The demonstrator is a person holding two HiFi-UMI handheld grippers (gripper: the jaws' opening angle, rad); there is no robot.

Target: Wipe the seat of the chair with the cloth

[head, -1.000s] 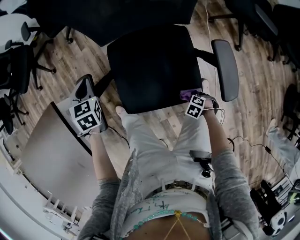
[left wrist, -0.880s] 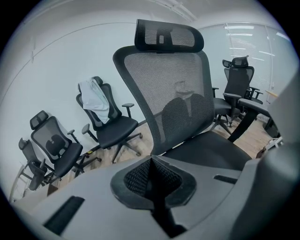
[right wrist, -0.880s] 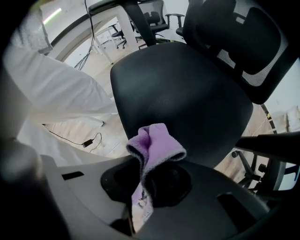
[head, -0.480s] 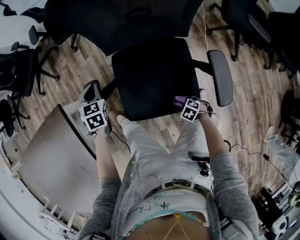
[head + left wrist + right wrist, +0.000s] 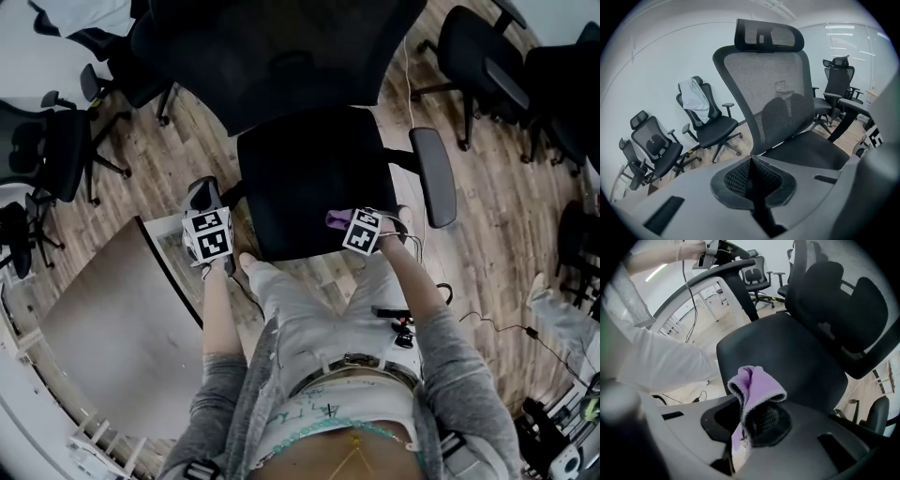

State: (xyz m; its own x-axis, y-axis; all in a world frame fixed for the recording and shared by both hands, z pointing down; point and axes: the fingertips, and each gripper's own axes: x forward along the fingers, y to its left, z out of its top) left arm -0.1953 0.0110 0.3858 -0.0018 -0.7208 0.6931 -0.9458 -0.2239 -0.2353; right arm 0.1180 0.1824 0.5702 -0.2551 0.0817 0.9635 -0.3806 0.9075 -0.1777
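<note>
While the person stands at the front edge of the office chair, both claws are held at seat level, one on each side of the light trousers (image 5: 323, 309).

1. Right claw (image 5: 343, 223): the jaws are clamped on the lilac cloth (image 5: 336, 220). In the right gripper view the right claw (image 5: 743, 425) grips the lower part of the cloth (image 5: 757, 386). The rest stands up from between the pads as a folded tuft with a dark stitched edge. A short end hangs down between the jaws.

2. Cloth position: it is over the front right part of the seat (image 5: 309, 173), close to the front edge. The seat (image 5: 787, 359) fills the right gripper view directly behind the tuft (contact between cloth and seat cannot be confirmed from either view).

3. Left claw (image 5: 202, 194): the jaws are together with nothing between them, as seen in the left gripper view (image 5: 752, 180). It is held off the seat's left side, near the left armrest (image 5: 717, 273), and points across at the mesh backrest (image 5: 771, 89) and headrest (image 5: 768, 35).

4. Surroundings: the right armrest (image 5: 433, 176) is a grey pad just beside the seat's right side. The chair stands on a wood-pattern floor (image 5: 506, 225). Other office chairs stand along the wall; one carries a pale garment (image 5: 693, 98) over its back.
</note>
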